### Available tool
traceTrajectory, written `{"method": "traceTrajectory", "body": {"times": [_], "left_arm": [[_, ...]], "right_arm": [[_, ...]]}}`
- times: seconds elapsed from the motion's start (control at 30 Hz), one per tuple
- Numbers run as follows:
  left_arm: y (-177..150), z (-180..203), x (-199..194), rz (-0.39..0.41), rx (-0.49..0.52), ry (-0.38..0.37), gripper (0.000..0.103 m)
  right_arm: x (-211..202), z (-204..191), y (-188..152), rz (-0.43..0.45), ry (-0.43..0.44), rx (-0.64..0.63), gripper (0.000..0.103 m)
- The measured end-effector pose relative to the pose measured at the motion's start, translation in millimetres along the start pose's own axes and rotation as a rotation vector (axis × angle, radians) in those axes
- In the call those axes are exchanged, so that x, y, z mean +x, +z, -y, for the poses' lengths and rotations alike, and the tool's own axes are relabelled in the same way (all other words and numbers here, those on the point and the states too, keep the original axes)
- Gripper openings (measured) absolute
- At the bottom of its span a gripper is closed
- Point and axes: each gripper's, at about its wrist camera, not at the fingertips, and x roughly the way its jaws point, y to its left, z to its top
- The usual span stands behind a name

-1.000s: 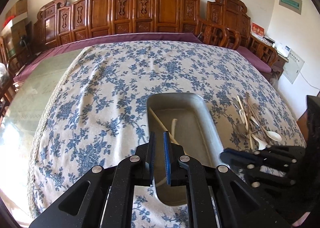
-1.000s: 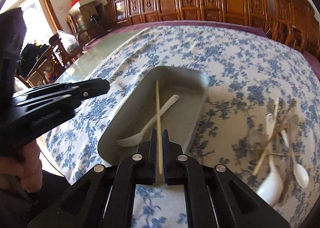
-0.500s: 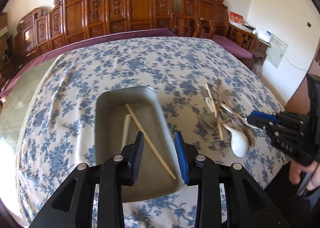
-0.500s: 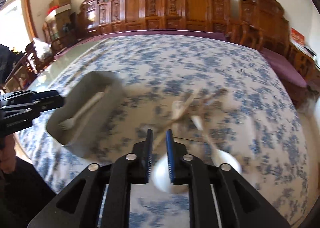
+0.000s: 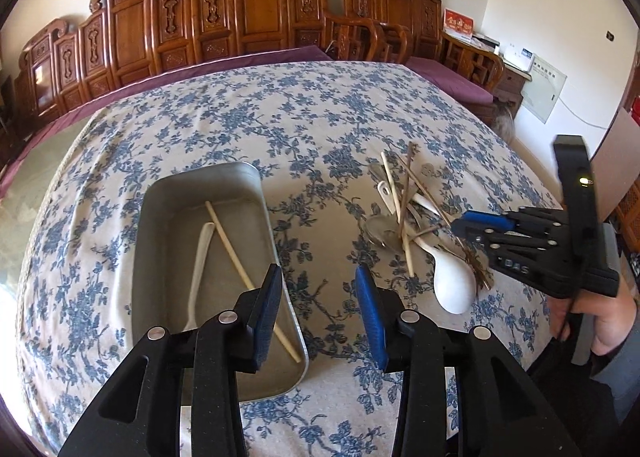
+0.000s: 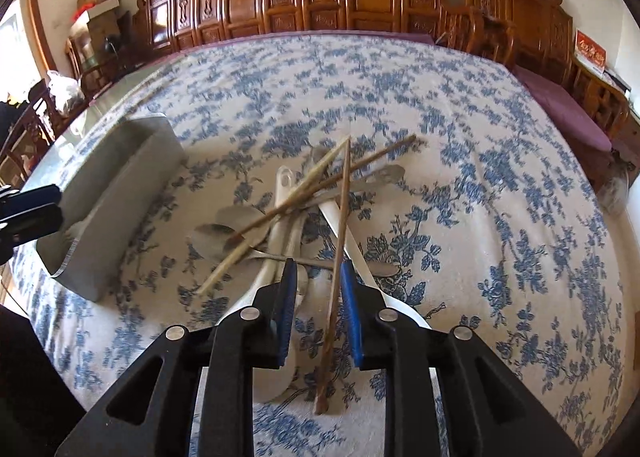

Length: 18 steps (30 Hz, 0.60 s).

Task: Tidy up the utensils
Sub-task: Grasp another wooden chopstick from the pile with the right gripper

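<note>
A metal tray [image 5: 264,209] lies on the flowered tablecloth and holds a pale chopstick [image 5: 240,269] and a white plastic fork [image 5: 198,269]. It also shows in the right wrist view [image 6: 116,193]. To its right lies a pile of utensils [image 5: 408,213]: chopsticks, metal spoons, white spoons. My left gripper [image 5: 318,283] is open and empty over the tray's near right rim. My right gripper [image 6: 318,277] is open just above the pile, with a dark brown chopstick [image 6: 340,233] lying between its fingers. A large white spoon [image 5: 454,285] lies at the pile's near end.
The table [image 5: 320,105] has a blue-flowered cloth, with a bare glass strip at its left. Carved wooden chairs [image 5: 256,9] stand along the far side. The table's right edge drops off near the hand that holds the right gripper [image 5: 540,241].
My right gripper let go of the pale chopstick in the tray, swung right to the pile and opened around the brown chopstick. My left gripper opened and turned right.
</note>
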Motion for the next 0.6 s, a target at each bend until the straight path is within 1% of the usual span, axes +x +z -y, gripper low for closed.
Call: {"method": "traceTrajectory", "body": {"times": [0.1,0.17,0.2,0.23,0.27,0.3,0.4,0.6], "left_arm": [[-1,6,4,-0.003,0.012,-0.001,0.036],[-3,11,6,-0.010,0.023,0.002,0.036],[-3,12,6,-0.010,0.026,0.001,0.036],[-3,14,7,-0.008,0.031,0.001,0.036],[-3,16,7,-0.005,0.038,0.001,0.036],[-3,18,7,-0.003,0.042,0.003,0.036],[-6,23,9,-0.002,0.055,0.008,0.036],[-6,32,12,-0.012,0.078,0.019,0.036]], "right_arm": [[8,3,-3,-0.027,0.002,0.007,0.024],[13,2,-6,-0.041,-0.026,-0.017,0.023],[15,2,-7,-0.050,-0.033,-0.021,0.016],[18,3,-8,-0.063,-0.038,-0.018,0.012],[18,5,-8,-0.058,-0.041,-0.016,0.007],[17,6,-8,-0.059,-0.036,-0.012,0.006],[15,8,-9,-0.050,-0.021,-0.008,0.006],[-3,19,-5,0.016,0.005,0.034,0.006]]}}
